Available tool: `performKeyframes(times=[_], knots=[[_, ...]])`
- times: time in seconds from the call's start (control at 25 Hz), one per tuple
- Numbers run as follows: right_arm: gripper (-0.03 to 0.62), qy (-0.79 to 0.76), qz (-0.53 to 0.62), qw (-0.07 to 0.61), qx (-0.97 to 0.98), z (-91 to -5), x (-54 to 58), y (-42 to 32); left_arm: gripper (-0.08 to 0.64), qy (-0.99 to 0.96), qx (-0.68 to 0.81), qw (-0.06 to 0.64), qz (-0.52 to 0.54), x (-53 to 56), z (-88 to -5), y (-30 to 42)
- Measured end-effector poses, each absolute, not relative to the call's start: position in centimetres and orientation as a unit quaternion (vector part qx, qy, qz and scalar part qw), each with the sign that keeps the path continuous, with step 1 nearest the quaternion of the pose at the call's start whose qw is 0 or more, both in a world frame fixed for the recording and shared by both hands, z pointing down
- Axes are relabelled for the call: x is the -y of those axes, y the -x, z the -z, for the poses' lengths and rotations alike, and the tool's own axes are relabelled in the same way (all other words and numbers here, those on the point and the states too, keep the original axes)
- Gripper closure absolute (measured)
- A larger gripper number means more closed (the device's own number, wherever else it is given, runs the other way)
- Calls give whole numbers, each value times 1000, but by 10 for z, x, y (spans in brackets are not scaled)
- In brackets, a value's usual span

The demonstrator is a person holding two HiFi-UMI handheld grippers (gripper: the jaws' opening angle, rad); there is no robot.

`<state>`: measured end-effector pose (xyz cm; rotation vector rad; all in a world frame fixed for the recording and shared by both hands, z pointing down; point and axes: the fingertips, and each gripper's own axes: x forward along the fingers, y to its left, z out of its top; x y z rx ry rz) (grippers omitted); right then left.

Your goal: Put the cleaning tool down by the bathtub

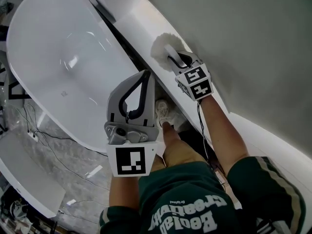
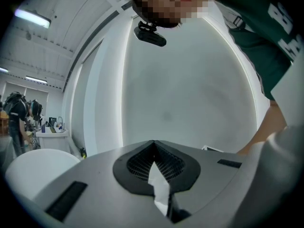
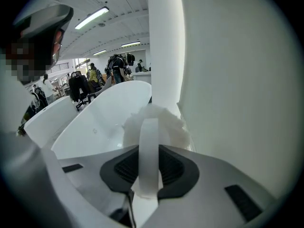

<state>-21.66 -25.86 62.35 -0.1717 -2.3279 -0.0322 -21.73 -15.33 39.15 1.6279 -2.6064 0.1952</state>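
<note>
- A large white glossy oval bathtub (image 1: 29, 77) is seen filling the left of the head view, and no object is seen in it
- A long white ledge (image 1: 253, 130) is seen running along the tub's right side beneath a plain grey wall (image 1: 243, 33), with a dark gap left between ledge and tub
- The left gripper (image 1: 145, 76) is held over the tub's near rim; in the left gripper view its fingers are seen pressed together at the tips, with nothing pinched
- The right gripper (image 1: 174, 60) is held over the ledge, angled downward; its fingers are clamped on the flat white handle (image 3: 148, 156) of the cleaning tool
- The cleaning tool, a fluffy white round duster head (image 1: 163, 50) on that handle, is placed at the ledge just beside the tub; whether the head is already touching the surface cannot be told
- The putting-down step is judged to be in hand, with release not yet made; what is called for next is that the head be rested on the ledge, the right fingers be spread, and the gripper be drawn back clear of the handle
</note>
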Motion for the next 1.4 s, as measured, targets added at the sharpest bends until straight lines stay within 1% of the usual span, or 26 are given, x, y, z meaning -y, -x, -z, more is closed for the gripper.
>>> performKeyframes(times=[0.48,0.88,1.4], knots=[[499,90,29,450,888,-704,261,229,552,-535,842,31,-66,170,-414,235],[499,92,35,493,864,-763,277,238,552,-542,837,46,-70,179,-437,241],[499,98,26,552,827,-816,286,240,552,-543,834,61,-74,179,-454,246]])
